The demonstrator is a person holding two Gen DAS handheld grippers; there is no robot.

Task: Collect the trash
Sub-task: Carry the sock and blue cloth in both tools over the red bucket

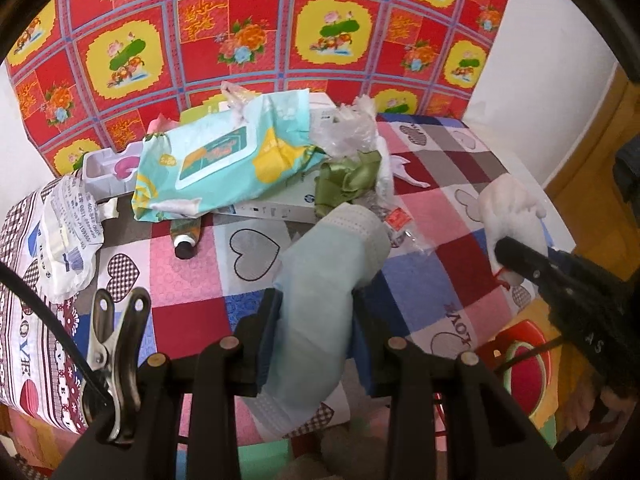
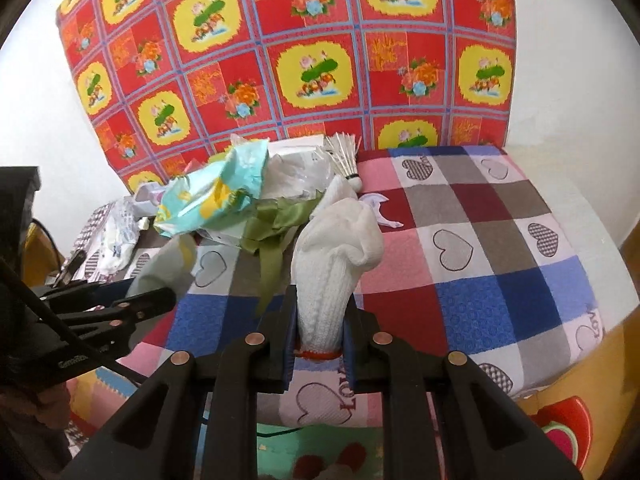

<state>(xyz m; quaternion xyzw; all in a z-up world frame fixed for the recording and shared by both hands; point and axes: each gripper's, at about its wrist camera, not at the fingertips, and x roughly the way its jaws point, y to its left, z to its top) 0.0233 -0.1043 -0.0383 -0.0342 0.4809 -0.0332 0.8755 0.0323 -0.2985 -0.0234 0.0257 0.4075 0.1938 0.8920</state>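
White glove (image 2: 332,264) clamped in right tool (image 2: 318,344).

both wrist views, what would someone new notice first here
Probably the big red and yellow flowered cloth hanging behind the table. Next, the two held items up front: the left gripper is shut on a pale blue face mask, and the right gripper is shut on a white knitted glove. Behind them, litter is heaped at the far left of the checked tablecloth, topped by a teal wipes pack.
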